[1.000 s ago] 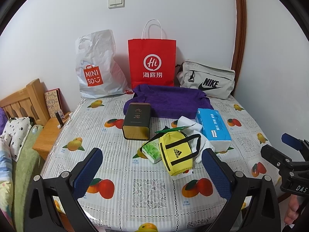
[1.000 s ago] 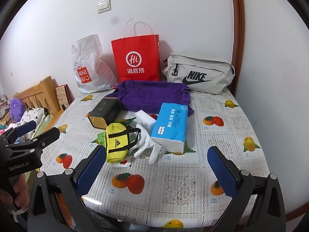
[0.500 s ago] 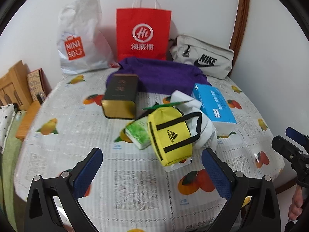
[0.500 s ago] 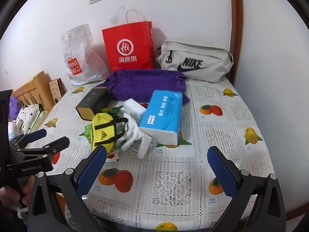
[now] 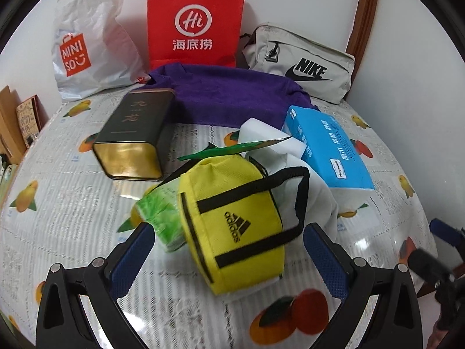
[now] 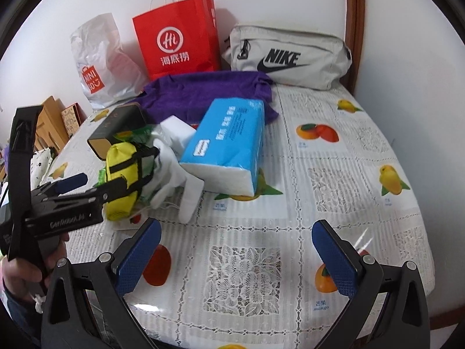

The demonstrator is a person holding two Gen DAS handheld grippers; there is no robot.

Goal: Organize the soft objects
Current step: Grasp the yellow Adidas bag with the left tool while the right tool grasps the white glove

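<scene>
White walls stand behind a big table (image 6: 334,151) with a fruit-print cloth on it. At the back of the table we see three bags in a row: a white plastic bag (image 5: 87,37) at the upper left, a red paper bag (image 5: 194,23) in the middle and a grey bag (image 5: 299,64) at the upper right. A purple towel (image 5: 229,99) lies flat in front of them.

Next comes a blue tissue pack (image 6: 229,142) near the middle of the right view. It rests on a white glove (image 6: 186,186). A dark tin (image 5: 136,133) lies on its side at the middle left of the left view.

Our yellow bag (image 5: 232,226) with black straps sits low in the middle of the left view. A small green pack (image 5: 159,215) touches its left side.

Our left gripper (image 5: 226,250) is spread wide, with the yellow bag between its blue pads and not pinched. Our right gripper (image 6: 235,256) is spread wide too, over bare cloth at the bottom of its view, holding nothing. A hand (image 6: 20,273) holds the left tool at the lower left.
</scene>
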